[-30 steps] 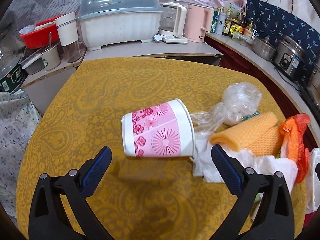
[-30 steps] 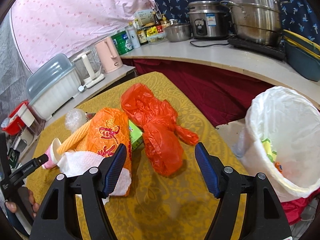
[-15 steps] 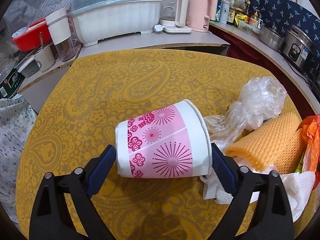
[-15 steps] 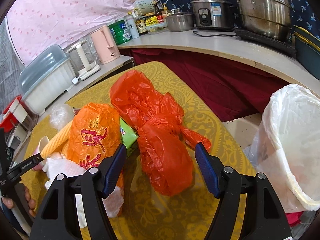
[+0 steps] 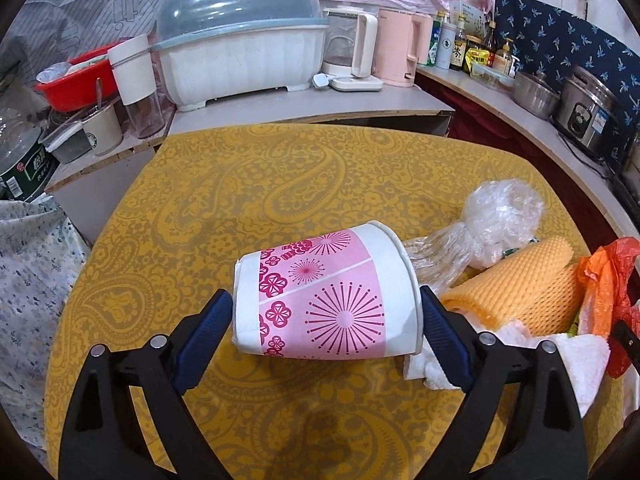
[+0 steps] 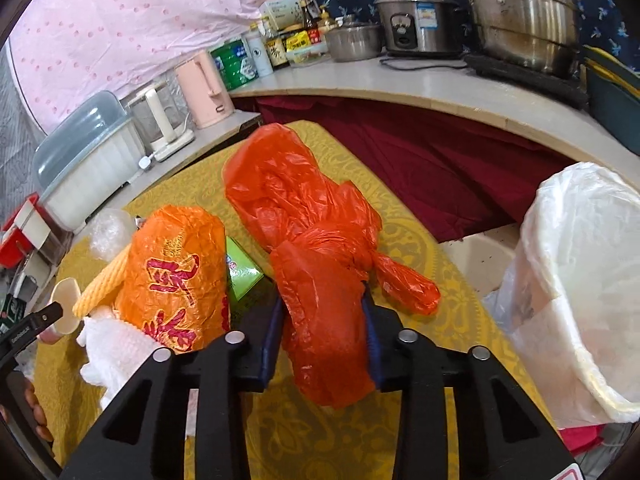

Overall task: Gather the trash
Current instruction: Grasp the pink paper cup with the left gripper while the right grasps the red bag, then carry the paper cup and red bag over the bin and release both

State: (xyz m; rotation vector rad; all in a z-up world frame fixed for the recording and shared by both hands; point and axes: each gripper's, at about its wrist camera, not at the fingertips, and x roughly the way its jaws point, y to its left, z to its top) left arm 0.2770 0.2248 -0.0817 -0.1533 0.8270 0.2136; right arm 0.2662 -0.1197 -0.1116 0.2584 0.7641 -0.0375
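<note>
A pink-and-white paper cup (image 5: 326,296) lies on its side on the yellow tablecloth (image 5: 260,184). My left gripper (image 5: 326,316) has its pads against the cup's base and rim, shut on it. Beside it lie a clear plastic bag (image 5: 496,220), a yellow foam net (image 5: 520,288) and white tissue (image 5: 576,360). My right gripper (image 6: 324,320) is shut on a red plastic bag (image 6: 312,248). An orange printed bag (image 6: 176,272) and a green carton (image 6: 240,268) lie to its left. A bin lined with a white bag (image 6: 588,280) stands to the right, below the table.
Behind the table a counter holds a covered dish rack (image 5: 240,52), a glass kettle (image 5: 352,52), a pink kettle (image 5: 400,52), bottles, a rice cooker (image 6: 416,20) and a steel pot (image 6: 524,12). A red basin (image 5: 76,84) and cups stand at the left.
My left gripper moved forward around the paper cup and closed on it. My right gripper moved forward over the red bag and closed from wide open onto it.
</note>
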